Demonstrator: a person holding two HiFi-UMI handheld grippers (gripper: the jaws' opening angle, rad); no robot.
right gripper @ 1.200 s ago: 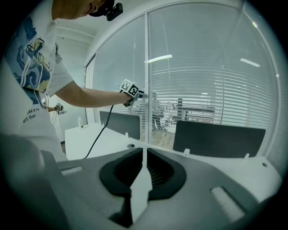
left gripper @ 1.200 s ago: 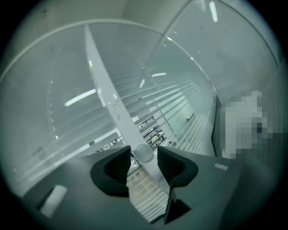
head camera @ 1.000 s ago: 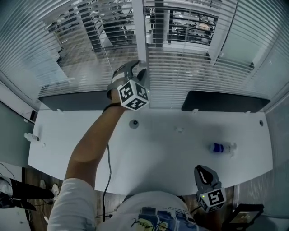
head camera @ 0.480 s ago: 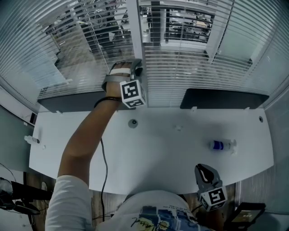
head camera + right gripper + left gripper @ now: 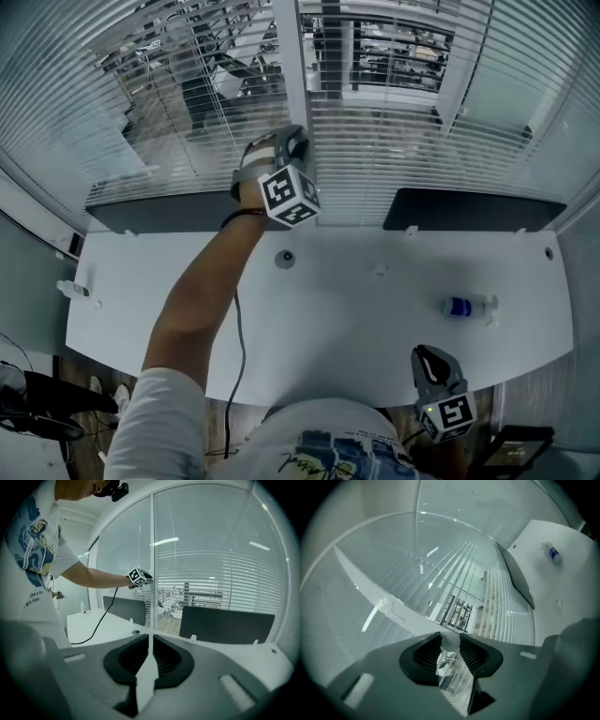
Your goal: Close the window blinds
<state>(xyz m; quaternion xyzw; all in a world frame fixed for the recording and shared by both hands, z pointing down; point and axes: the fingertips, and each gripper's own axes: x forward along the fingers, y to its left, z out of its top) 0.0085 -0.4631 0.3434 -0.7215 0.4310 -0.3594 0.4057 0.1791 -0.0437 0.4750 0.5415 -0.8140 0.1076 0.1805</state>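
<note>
Now grasp step: my left gripper (image 5: 292,142) up at blinds (image 5: 403,141), jaws closing on clear tilt wand (image 5: 450,643). My right gripper (image 5: 431,361) pressed together, empty, low by desk (image 5: 356,319). Next, I reckon: firm pinch, twist wand until slats flatten.

Left arm (image 5: 202,281) reaches forward; left claw (image 5: 292,142) raised, jaws closing on the wand (image 5: 450,641); right claw (image 5: 431,361) low, jaws together.

Two dark panels (image 5: 159,212) (image 5: 478,210), one bottle (image 5: 464,307), one wand (image 5: 450,641).
</note>
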